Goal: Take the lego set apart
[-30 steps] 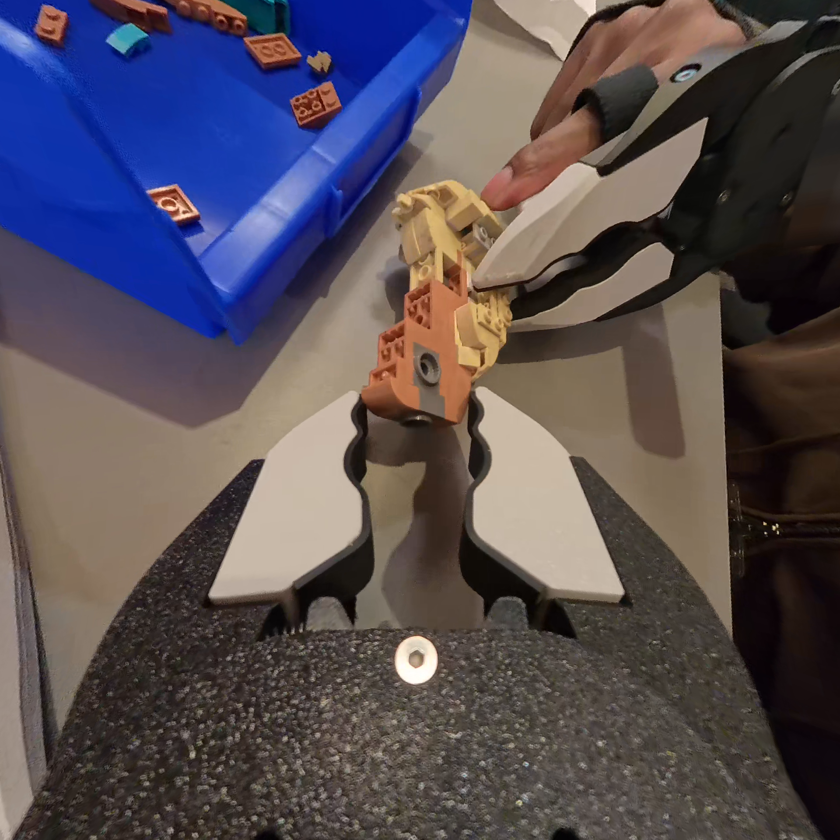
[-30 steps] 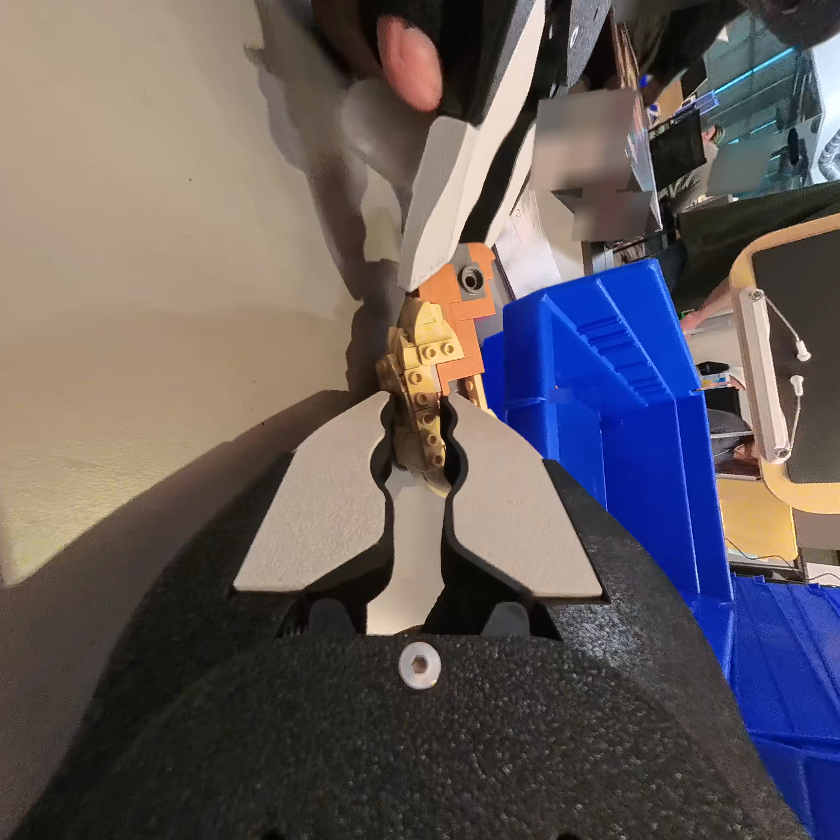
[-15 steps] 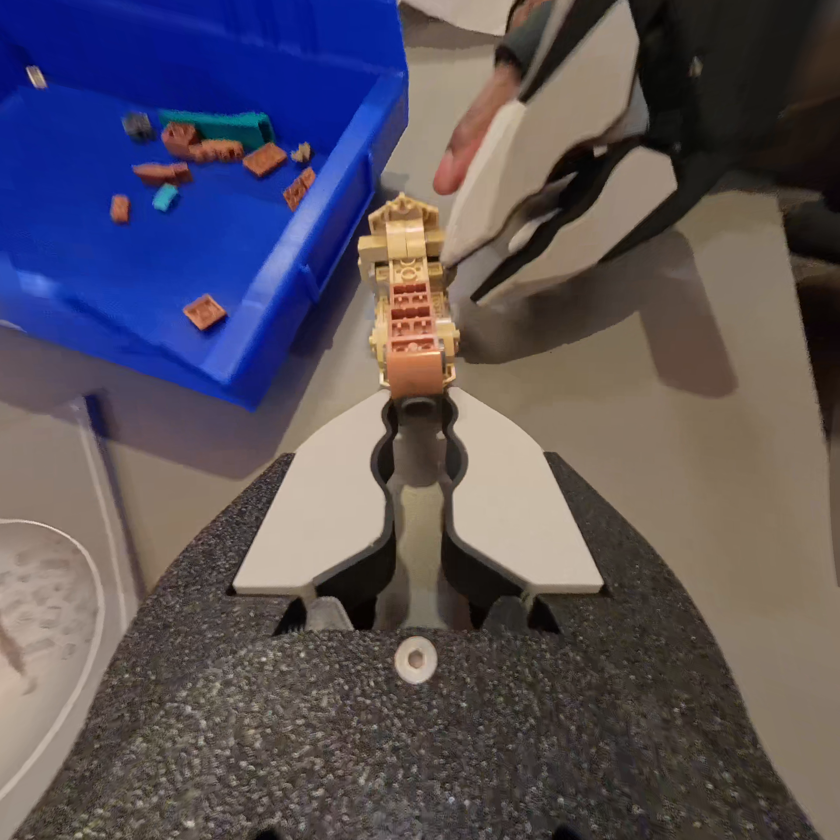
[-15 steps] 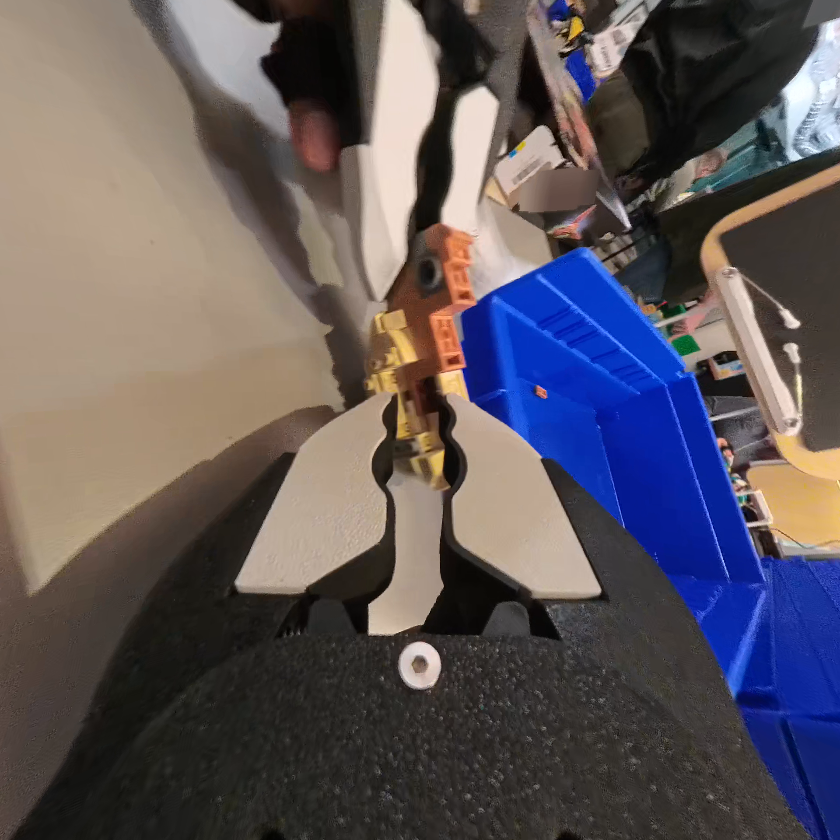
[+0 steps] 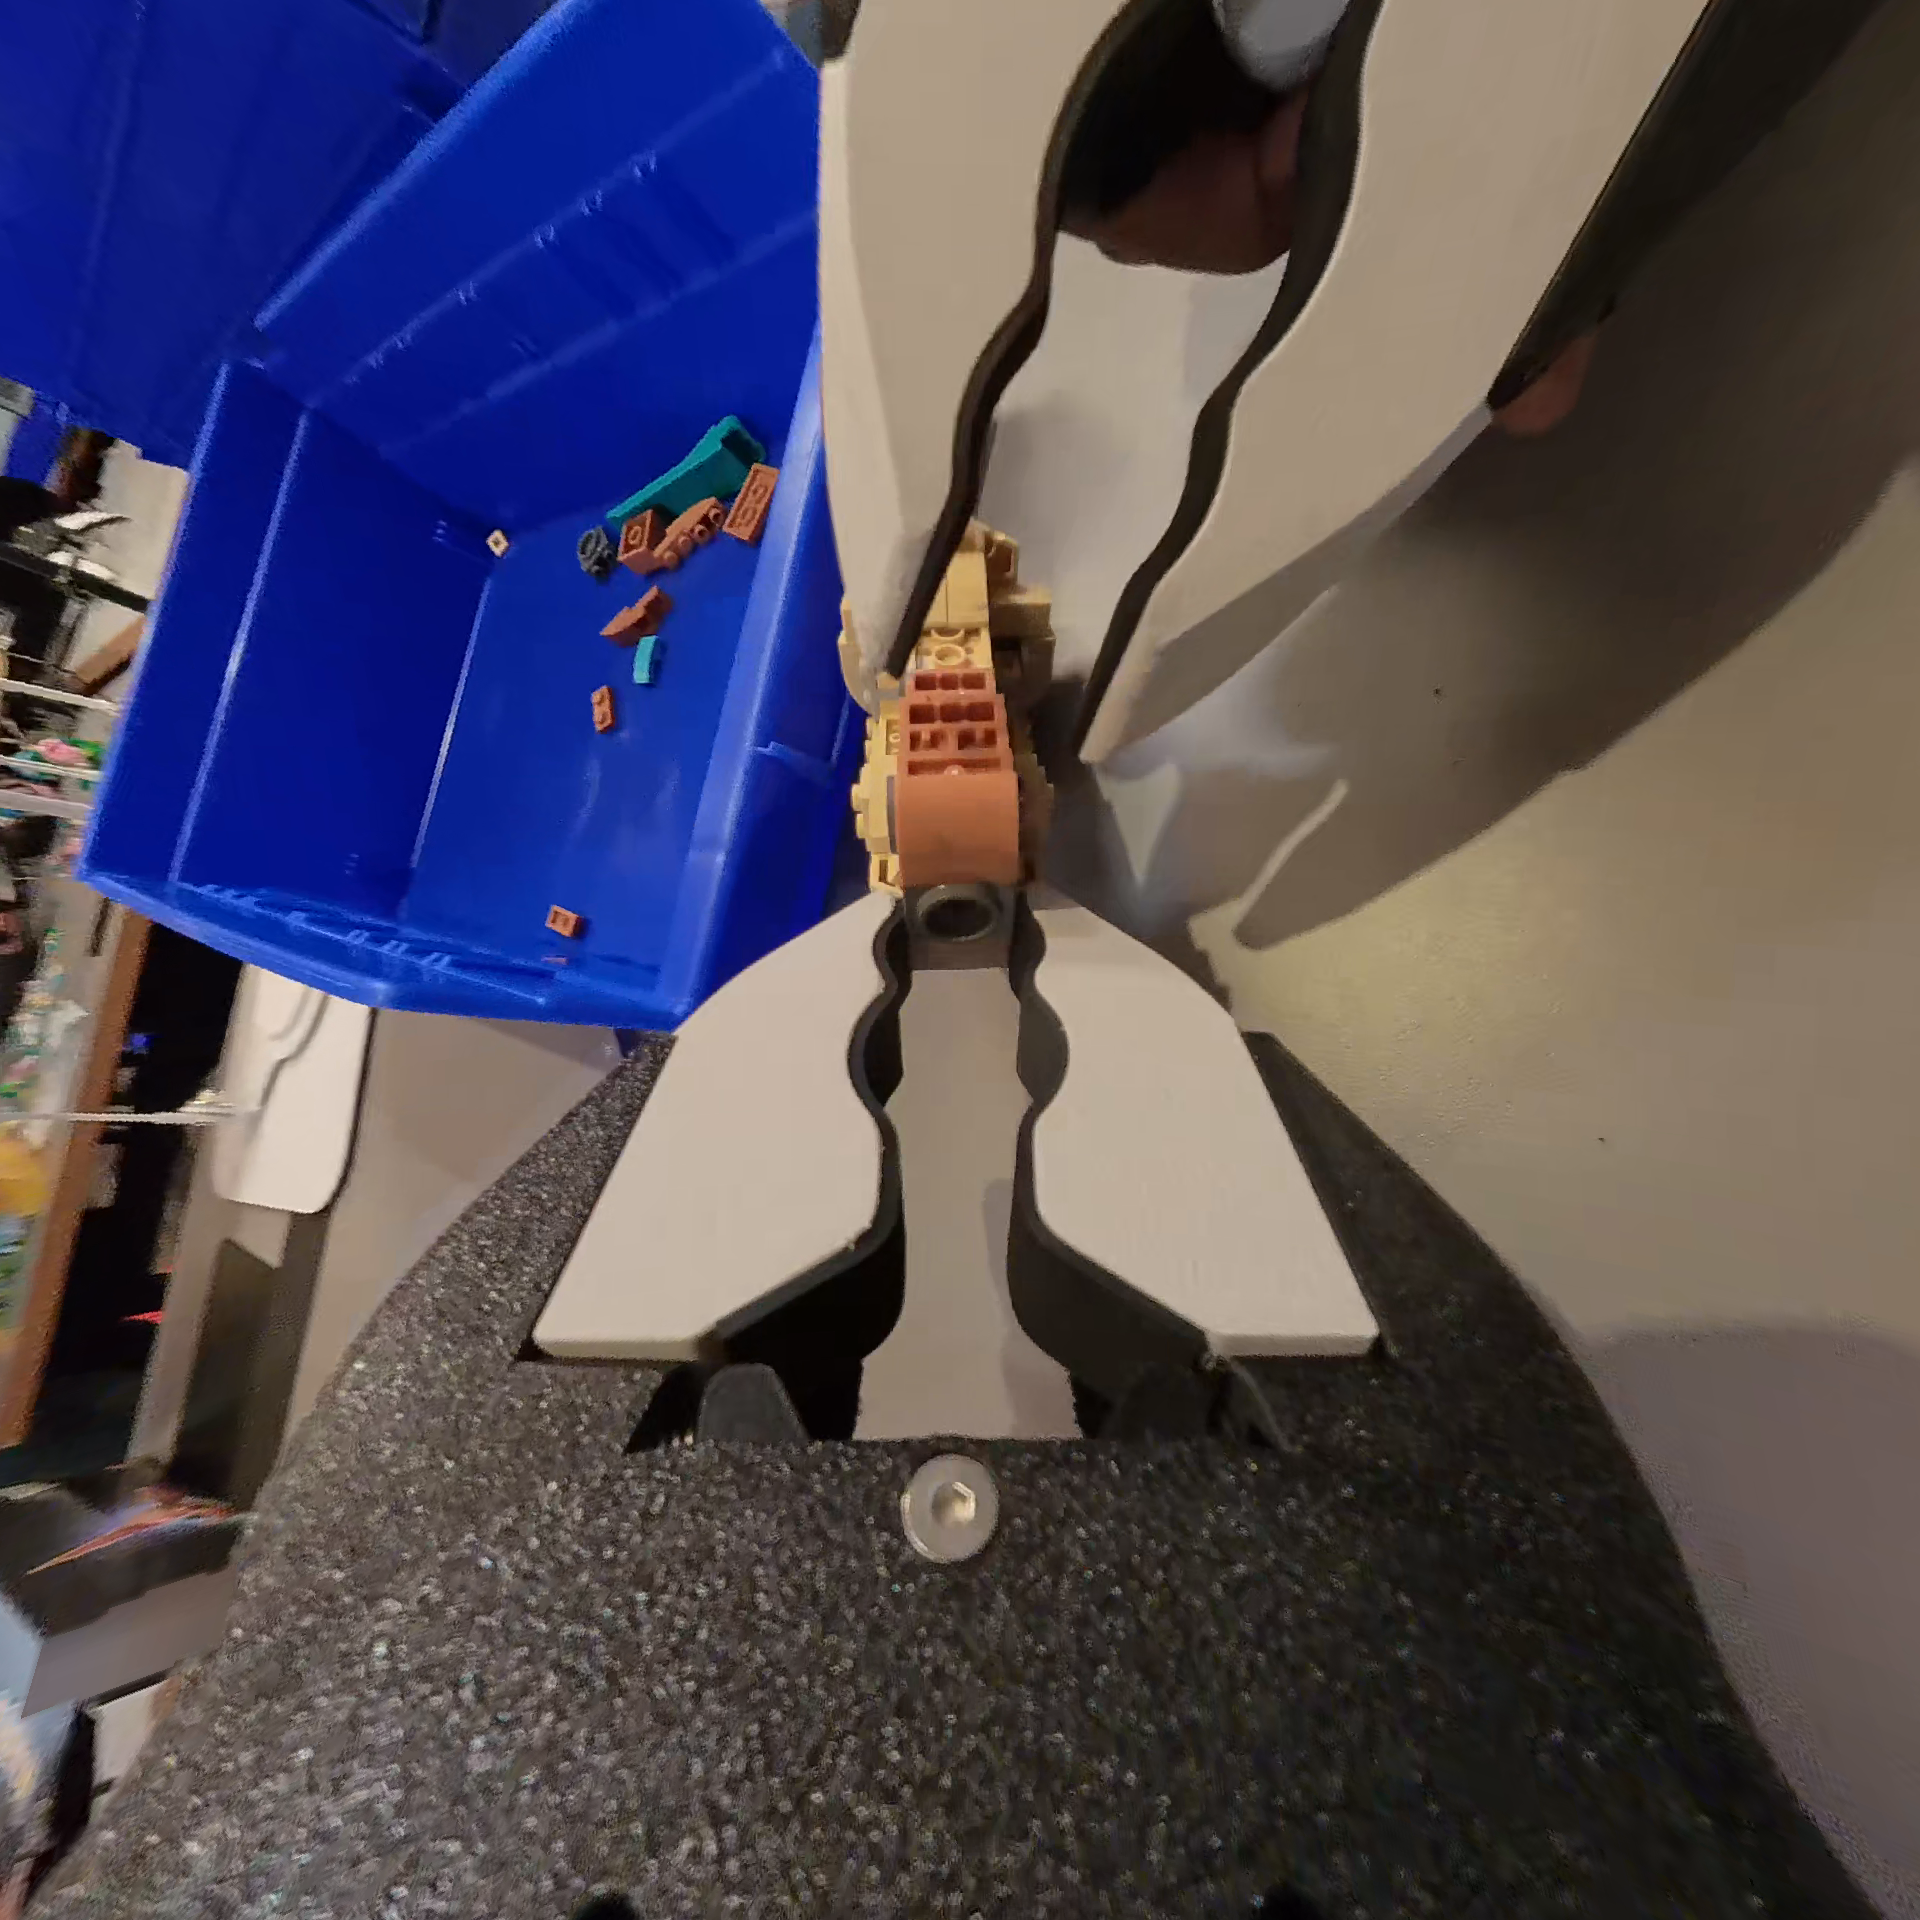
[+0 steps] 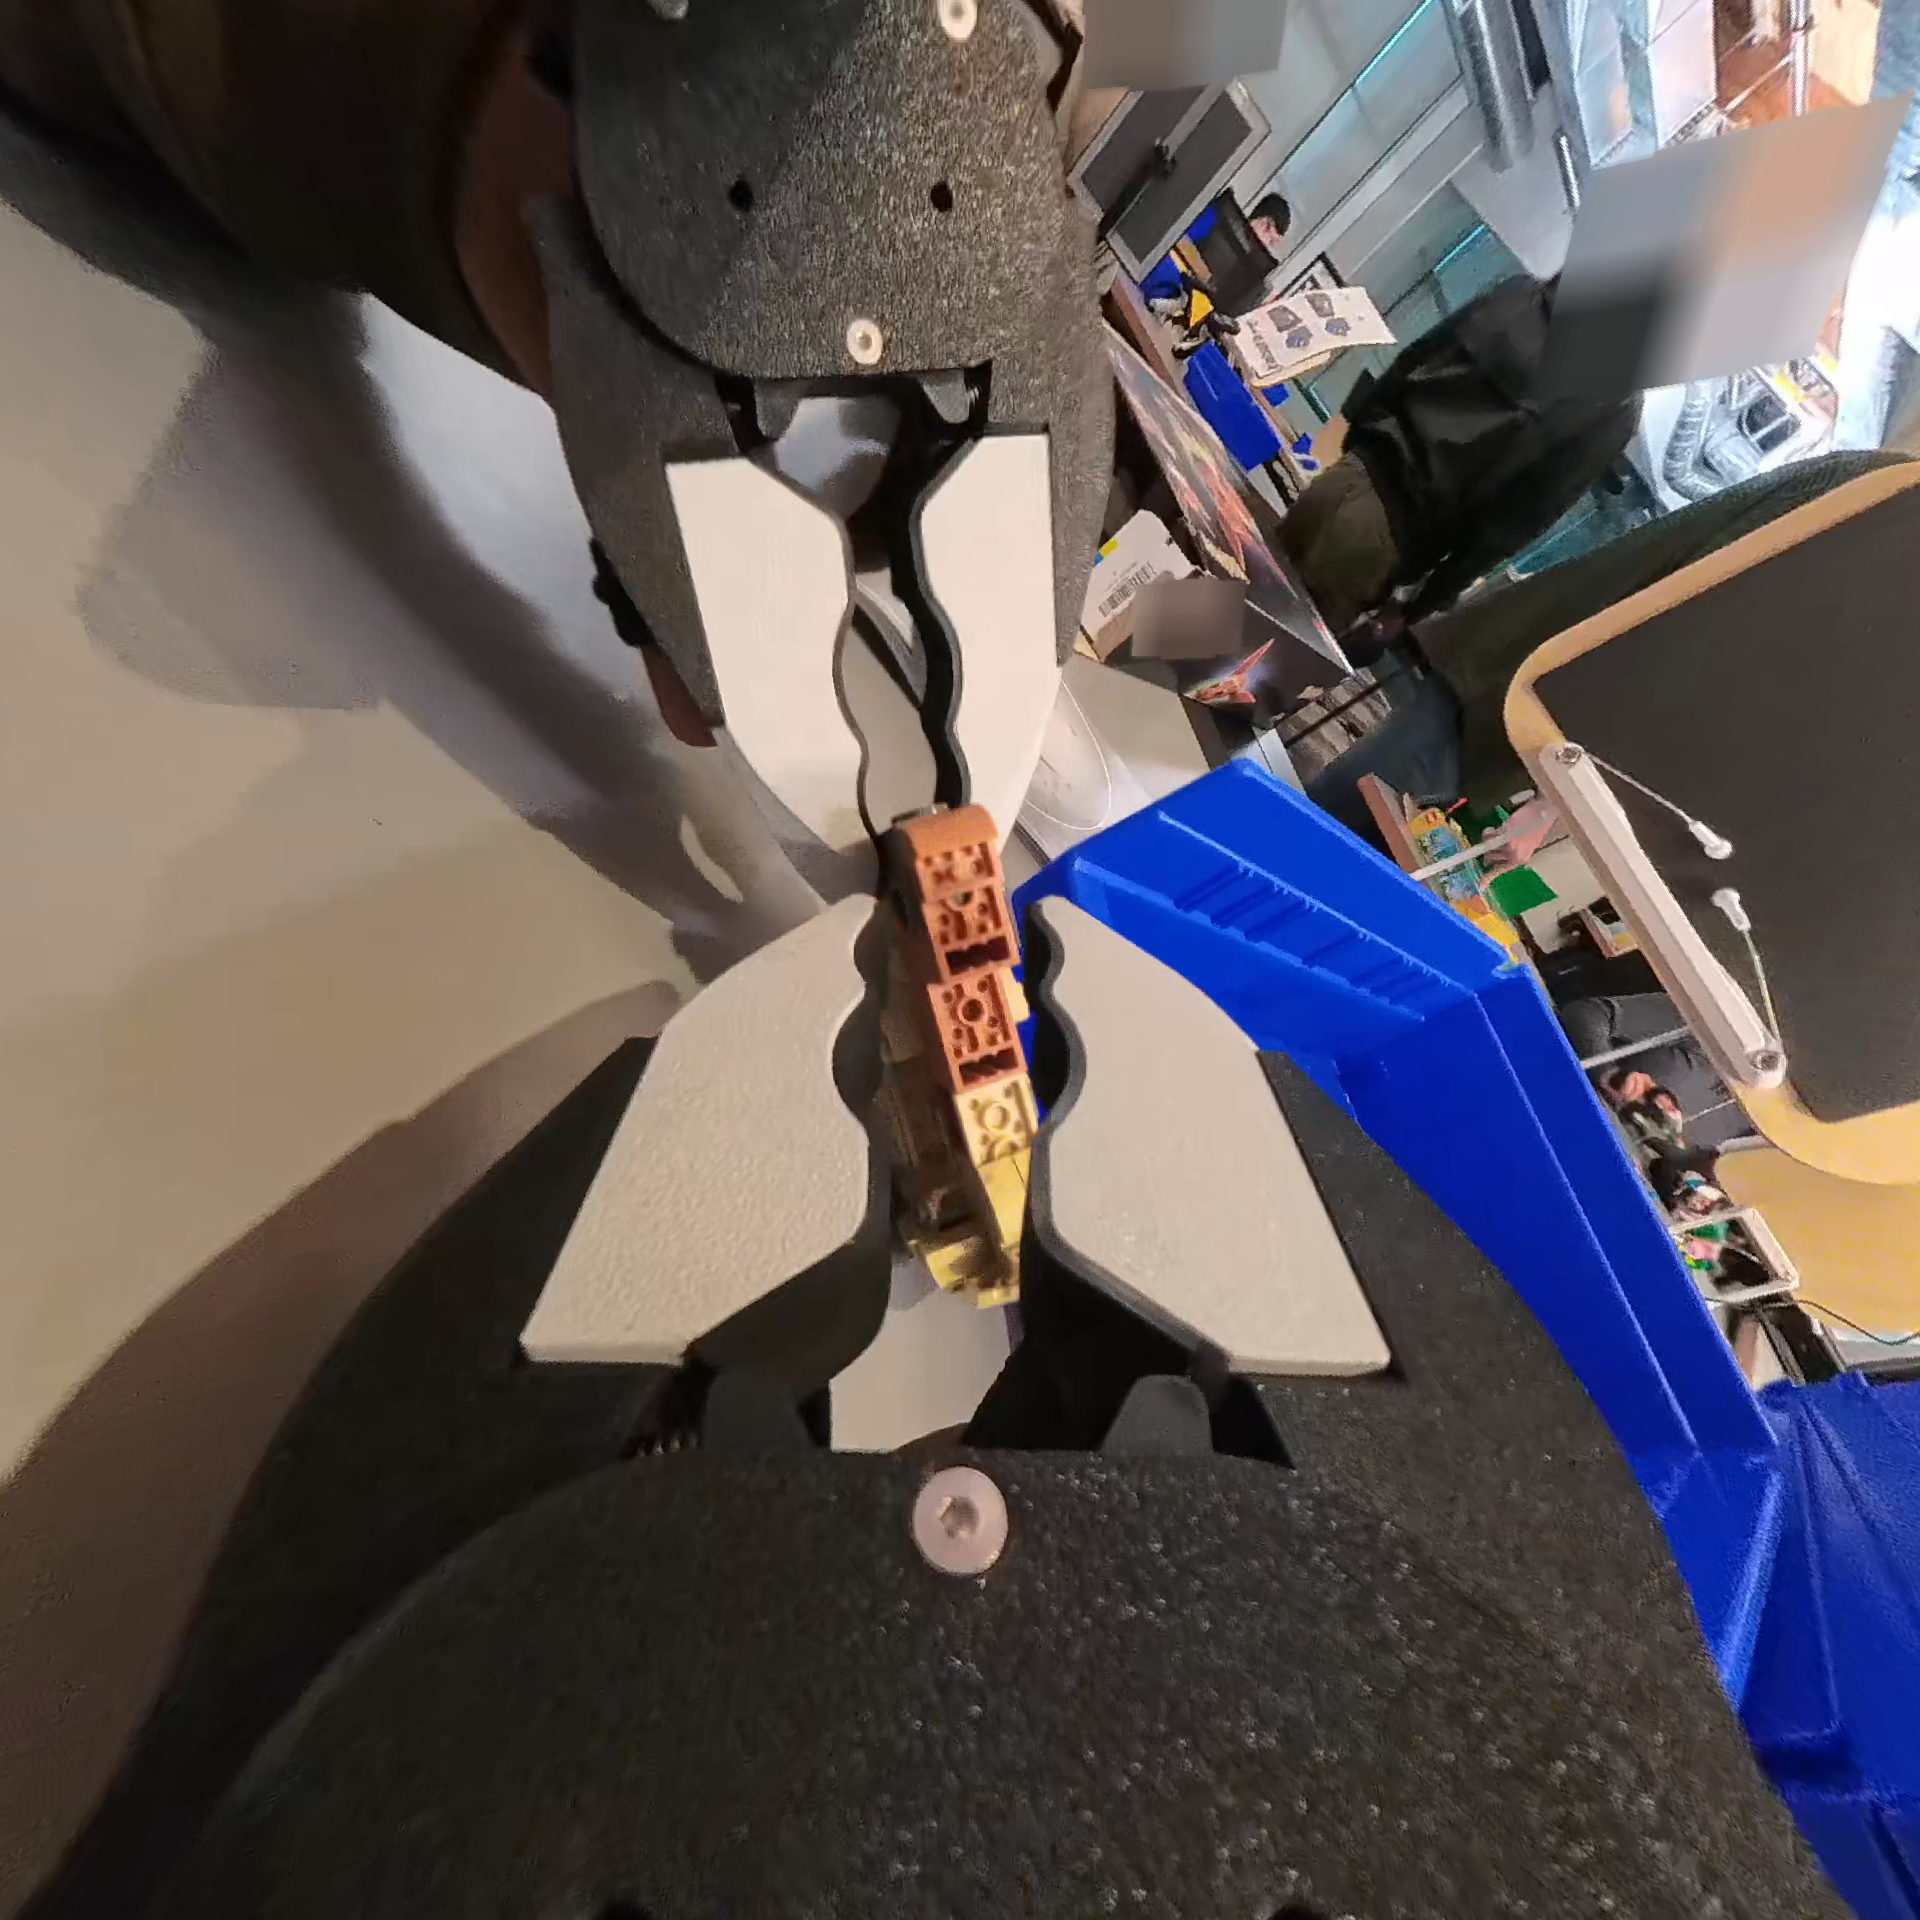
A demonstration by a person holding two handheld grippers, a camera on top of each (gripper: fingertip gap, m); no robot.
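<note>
A small brick model of tan and reddish-brown pieces hangs above the grey table between my two grippers. My left gripper is shut on the dark grey piece at the model's brown end. It also shows in the right wrist view, opposite my right gripper. My right gripper is open, and the model lies deep between its fingers. A strip of blue shows between the bricks and the right finger. In the left wrist view the right gripper straddles the tan end.
A blue bin stands just left of the model, with several loose brown and teal bricks inside. Its wall is close on the right in the right wrist view. The grey table lies beneath. People and shelves are in the background. Tip to tip, the grippers are about 4 cm apart.
My left gripper closed on the model's brown end. My right gripper loosened and slid forward, so the model now sits deeper between its fingers. Both grippers rose and turned.
</note>
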